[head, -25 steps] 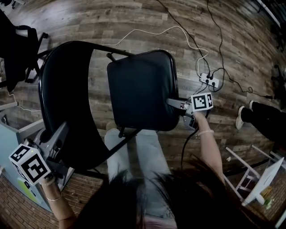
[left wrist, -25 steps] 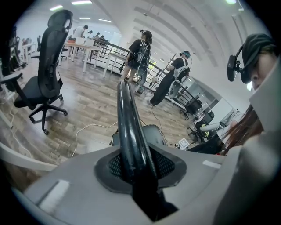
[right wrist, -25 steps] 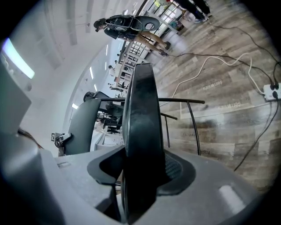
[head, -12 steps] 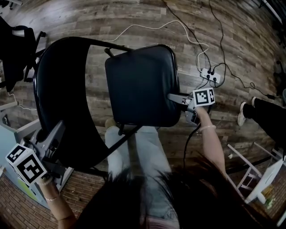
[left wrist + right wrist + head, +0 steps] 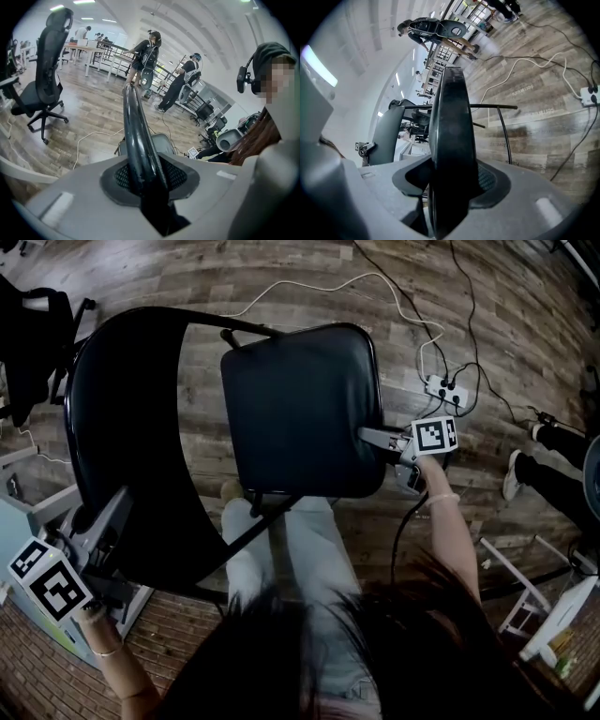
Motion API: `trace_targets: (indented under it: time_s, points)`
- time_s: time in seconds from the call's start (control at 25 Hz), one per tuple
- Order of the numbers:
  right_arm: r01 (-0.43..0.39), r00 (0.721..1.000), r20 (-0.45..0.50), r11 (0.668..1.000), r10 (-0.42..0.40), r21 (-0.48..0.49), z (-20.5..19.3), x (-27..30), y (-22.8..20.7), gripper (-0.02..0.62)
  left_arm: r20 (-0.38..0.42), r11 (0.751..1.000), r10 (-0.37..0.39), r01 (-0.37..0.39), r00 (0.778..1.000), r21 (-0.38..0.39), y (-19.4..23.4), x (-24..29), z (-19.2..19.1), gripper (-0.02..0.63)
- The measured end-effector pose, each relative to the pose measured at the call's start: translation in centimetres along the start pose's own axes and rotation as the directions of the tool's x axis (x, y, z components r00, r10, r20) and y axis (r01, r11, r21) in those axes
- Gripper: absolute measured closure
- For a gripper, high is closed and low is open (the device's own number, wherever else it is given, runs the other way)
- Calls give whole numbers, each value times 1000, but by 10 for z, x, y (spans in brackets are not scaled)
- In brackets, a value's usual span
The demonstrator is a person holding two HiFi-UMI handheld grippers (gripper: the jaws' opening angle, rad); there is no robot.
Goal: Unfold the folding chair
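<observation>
Seat [image 5: 300, 409] has swung lower, right gripper [image 5: 370, 436] fingers pinching its edge, left gripper [image 5: 111, 514] fingers pinching the backrest [image 5: 131, 427] (mid-unfold, I'd judge); next press it flat.

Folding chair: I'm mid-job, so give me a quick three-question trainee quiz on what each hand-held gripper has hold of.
1. Multiple choice: what is the right hand-held gripper clamped on? A) seat B) cable C) power strip
2. True or false: the left hand-held gripper is open and empty.
3. Fill in: the left hand-held gripper grips the chair's ____.

Key: 1 A. 2 False, its jaws are closed on a black bar. 3 backrest.
</observation>
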State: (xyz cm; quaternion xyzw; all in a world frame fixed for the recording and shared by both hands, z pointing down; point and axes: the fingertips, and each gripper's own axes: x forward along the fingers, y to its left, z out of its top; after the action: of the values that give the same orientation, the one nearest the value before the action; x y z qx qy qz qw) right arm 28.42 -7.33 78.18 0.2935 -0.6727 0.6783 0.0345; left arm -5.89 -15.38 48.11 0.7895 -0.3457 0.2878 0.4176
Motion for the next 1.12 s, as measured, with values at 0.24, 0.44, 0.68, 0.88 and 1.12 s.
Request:
trace_targets:
  time_s: [0.24,0.44,0.68,0.88,1.12]
  points:
    - [0,1000,-1,1000,0,-5,0,0,-8,368,-2,1000,-3,3,1000,-1,0,2,-1,512]
    - [35,999,-4,999,-35,-6,-1,-2,-18,359,-8,1000,-9,9,1000,3,-2,6,-2,511]
    - [65,998,1,998,-65,6,0,-6,-32,357,-16,1000,-17,17,1000,13,-3,11,-4,508]
    - [34,999,5,999,-34,-2,1,-4,-35,353,-20,1000,-21,21,1000,19,-2,14,-5,506]
    - [26,1000,15,1000,-26,8,-4,-6,-44,351,-34,999,-41,42,999,27,-5,17,-7,502]
